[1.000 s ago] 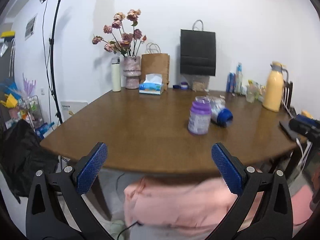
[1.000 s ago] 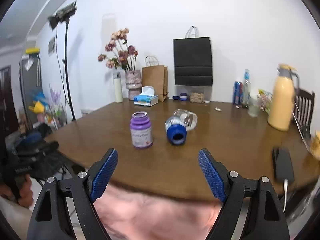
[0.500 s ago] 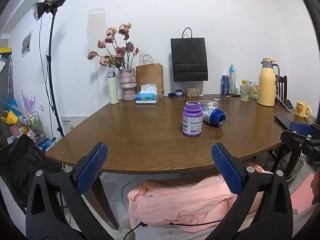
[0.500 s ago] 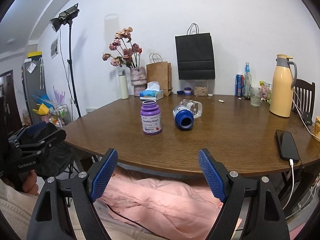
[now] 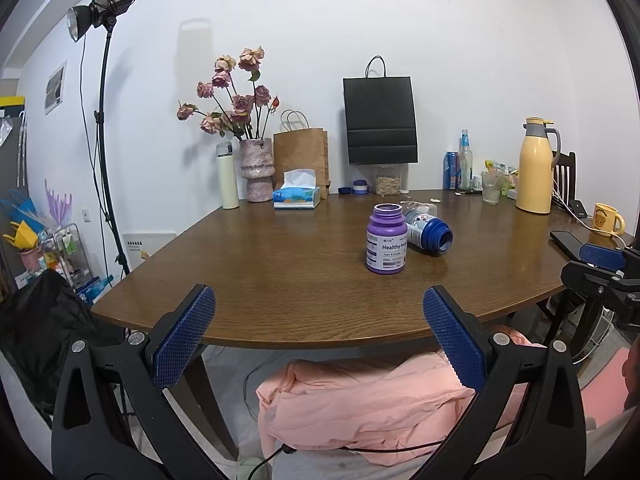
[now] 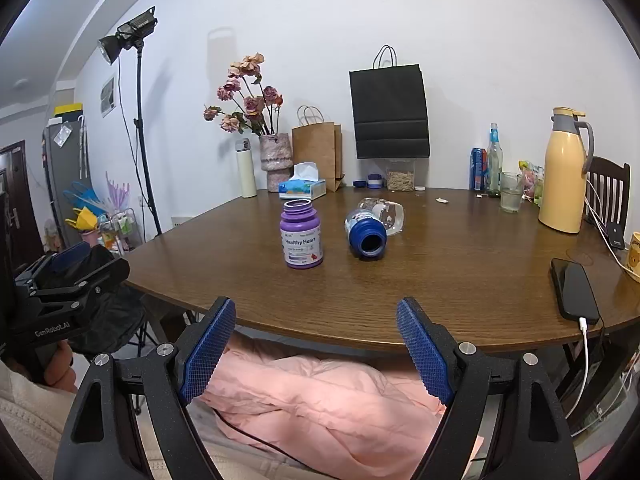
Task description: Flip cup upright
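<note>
1. Right wrist view gives me the wooden table [image 6: 440,280] first, its curved near edge just ahead of my grippers, with a pink garment [image 6: 328,408] bunched up below it.
2. Against the far wall I see a black paper bag [image 6: 389,112], with a brown paper bag [image 6: 318,152] standing on the table to its left and a vase of dried roses [image 6: 275,158] next to that.
3. My right gripper [image 6: 316,354] stands wide, nothing between its blue pads, hovering short of the table edge.
4. My left gripper [image 5: 318,342] is spread wide as well, empty, also short of the table edge; I see its body at the left border of the right wrist view.
5. A yellow thermos jug [image 6: 562,174] stands at the far right of the table.
6. The cup [image 6: 372,226], a clear one with a blue mouth, lies on its side near the middle of the table, its open mouth pointing toward the right gripper.
7. A purple jar [image 6: 301,236] marked "Healthy Heart" stands upright, lid off, just to the cup's left; from the left wrist view the two nearly overlap, and I cannot tell whether they touch.
8. A black phone [image 6: 574,290] lies flat near the right edge, a white cable plugged into it.
</note>
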Motion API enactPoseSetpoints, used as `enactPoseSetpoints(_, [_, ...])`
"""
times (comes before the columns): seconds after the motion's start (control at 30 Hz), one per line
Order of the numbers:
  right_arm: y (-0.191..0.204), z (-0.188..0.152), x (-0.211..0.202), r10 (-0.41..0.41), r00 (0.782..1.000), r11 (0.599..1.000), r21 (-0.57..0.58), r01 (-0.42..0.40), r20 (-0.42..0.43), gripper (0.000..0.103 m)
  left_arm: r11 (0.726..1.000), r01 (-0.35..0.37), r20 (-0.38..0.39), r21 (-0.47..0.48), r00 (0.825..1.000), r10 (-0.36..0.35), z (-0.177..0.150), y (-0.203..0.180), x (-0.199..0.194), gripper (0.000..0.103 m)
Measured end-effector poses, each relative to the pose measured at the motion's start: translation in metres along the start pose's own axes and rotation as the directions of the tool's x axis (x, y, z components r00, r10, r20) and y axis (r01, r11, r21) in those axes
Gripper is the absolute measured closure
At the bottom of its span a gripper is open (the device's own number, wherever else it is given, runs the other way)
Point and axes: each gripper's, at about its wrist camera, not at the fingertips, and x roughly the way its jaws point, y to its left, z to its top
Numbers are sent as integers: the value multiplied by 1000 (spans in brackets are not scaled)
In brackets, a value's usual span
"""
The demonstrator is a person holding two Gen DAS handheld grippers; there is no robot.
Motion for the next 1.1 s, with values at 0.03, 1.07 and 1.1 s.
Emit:
enactPoseSetpoints(0.03, [0, 0, 0, 0, 1000, 1000, 0, 0, 0, 16, 1000, 0, 0, 0, 1000, 0, 0, 0, 0, 0])
enactPoseSetpoints(1.07, [-2, 4, -3, -4, 1000, 1000, 0, 4, 5, 16, 1000, -12, 10, 1, 1000, 12, 3, 0, 1, 0])
enactPoseSetpoints(1.1, [-2, 4, -3, -6, 1000, 1000, 0, 6, 4, 16, 1000, -12, 10, 0, 1000, 12, 3, 0, 1, 0])
